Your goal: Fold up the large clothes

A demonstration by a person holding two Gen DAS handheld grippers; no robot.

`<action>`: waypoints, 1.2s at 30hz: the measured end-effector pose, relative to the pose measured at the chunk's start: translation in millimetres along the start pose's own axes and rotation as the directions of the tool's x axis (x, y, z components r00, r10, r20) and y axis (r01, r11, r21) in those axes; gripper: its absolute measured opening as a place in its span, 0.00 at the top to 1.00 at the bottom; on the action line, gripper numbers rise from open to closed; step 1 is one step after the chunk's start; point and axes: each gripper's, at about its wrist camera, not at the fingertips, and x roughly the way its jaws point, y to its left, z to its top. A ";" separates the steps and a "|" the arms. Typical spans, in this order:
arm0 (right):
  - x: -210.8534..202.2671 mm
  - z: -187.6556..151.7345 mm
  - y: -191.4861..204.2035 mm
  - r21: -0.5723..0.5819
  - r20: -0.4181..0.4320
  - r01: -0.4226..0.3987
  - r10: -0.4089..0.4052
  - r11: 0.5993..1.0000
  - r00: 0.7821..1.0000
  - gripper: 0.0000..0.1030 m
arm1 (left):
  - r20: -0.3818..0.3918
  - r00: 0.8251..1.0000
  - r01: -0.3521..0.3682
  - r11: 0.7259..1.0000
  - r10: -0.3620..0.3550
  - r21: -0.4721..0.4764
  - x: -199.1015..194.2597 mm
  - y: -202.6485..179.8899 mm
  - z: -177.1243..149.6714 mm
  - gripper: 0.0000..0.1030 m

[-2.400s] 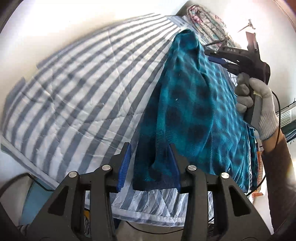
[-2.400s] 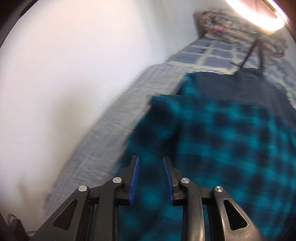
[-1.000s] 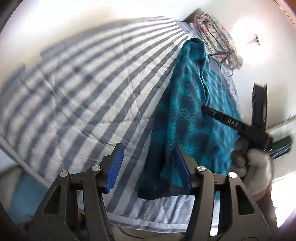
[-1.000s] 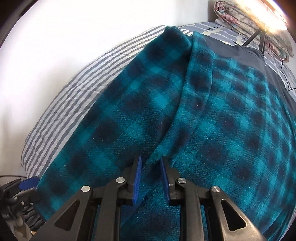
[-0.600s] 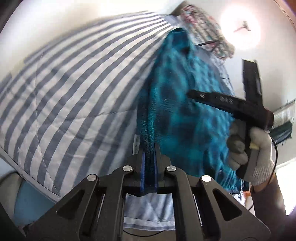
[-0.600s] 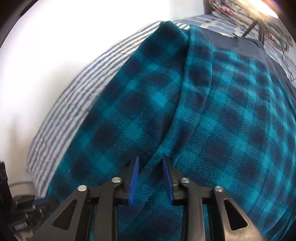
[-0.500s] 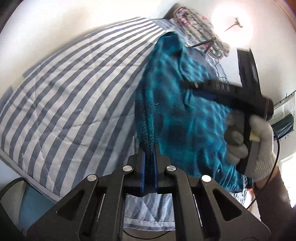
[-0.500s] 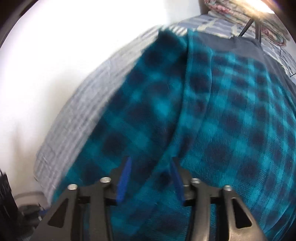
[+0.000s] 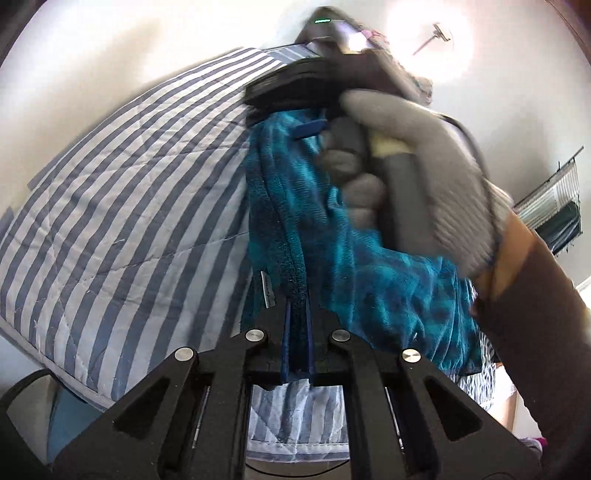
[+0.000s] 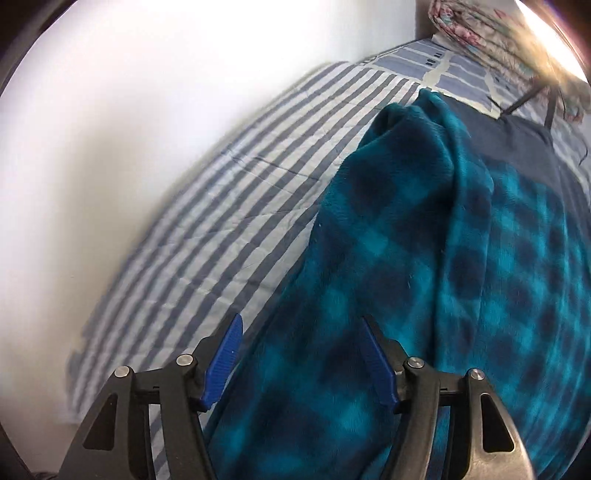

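We saw the left gripper [image 9: 297,332] clamped on the hem of the teal checked fleece garment [image 9: 295,229], its two blue pads pressed together with the thick folded edge pinched between them. From that pinch the fabric ran away up the middle of the left wrist view, bunched into a ridge, with a small white label [image 9: 266,290] hanging from its edge just beside the fingers. The garment lay on a bed covered by a blue-and-white striped quilt [image 9: 122,206], along the quilt's right side as the left camera saw it, while the striped cloth spread bare to the left.

Above the garment, a gloved hand [image 9: 424,173] held the handle of the right gripper [image 10: 301,360], close to the left camera and blurred. In the right wrist view, we found that gripper's jaws opening, the blue pads well apart. The fleece lay below and between them, but neither pad pressed on it. The right pad stood over the checked fabric; the left pad stood over the border where fleece met striped quilt.

In that view a long fold ran up the garment [image 10: 424,258] toward its far end, where a plain dark panel [image 10: 517,144] showed beside the checks. Beyond it, by the white wall, lay a patterned bundle of cloth [image 10: 476,33].
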 end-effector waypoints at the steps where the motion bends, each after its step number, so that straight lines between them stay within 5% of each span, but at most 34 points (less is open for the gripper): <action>1: 7.9 3.0 3.3 -0.008 -0.018 0.027 -0.028 1.000 0.999 0.35 | 0.002 1.000 0.000 1.000 0.000 0.012 1.4 -5.7 0.2 0.96; 5: 27.9 7.1 10.7 -0.043 -0.066 0.099 -0.101 0.994 0.993 0.36 | 0.003 1.000 -0.001 0.999 0.001 0.042 8.2 -22.6 0.6 0.96; 7: 26.7 3.0 10.2 -0.074 -0.059 0.140 -0.145 0.987 0.988 0.46 | 0.004 1.000 -0.005 0.999 0.005 0.048 12.0 -31.2 -1.2 0.96; 9: 20.8 1.5 13.3 -0.089 -0.048 0.184 -0.189 0.979 0.981 0.74 | 0.007 1.000 -0.007 0.999 0.007 0.054 13.3 -39.1 -2.1 0.96; 12: 14.7 2.4 2.0 -0.067 -0.043 0.177 -0.180 0.982 0.983 0.93 | 0.010 1.000 -0.012 0.997 0.011 0.075 16.9 -52.9 -3.4 0.96; 18: -9.6 -3.0 -52.6 0.121 0.038 -0.069 0.065 0.990 0.997 0.94 | 0.015 0.999 -0.034 0.986 0.032 0.165 31.7 -84.6 -15.4 0.96; 23: -31.3 -18.3 -110.2 0.272 0.164 -0.283 0.245 0.920 0.955 0.95 | 0.021 0.999 -0.036 0.972 0.032 0.231 45.3 -111.9 -21.3 0.96; 32: -59.5 -62.8 -185.5 0.349 0.327 -0.445 0.338 0.824 0.882 0.95 | 0.011 0.999 -0.047 0.935 0.046 0.353 82.0 -164.9 -39.6 0.96; 36: -61.7 -82.1 -215.4 0.398 0.349 -0.468 0.341 0.789 0.873 0.95 | -0.008 0.998 -0.047 0.918 0.055 0.393 96.5 -184.7 -49.1 0.97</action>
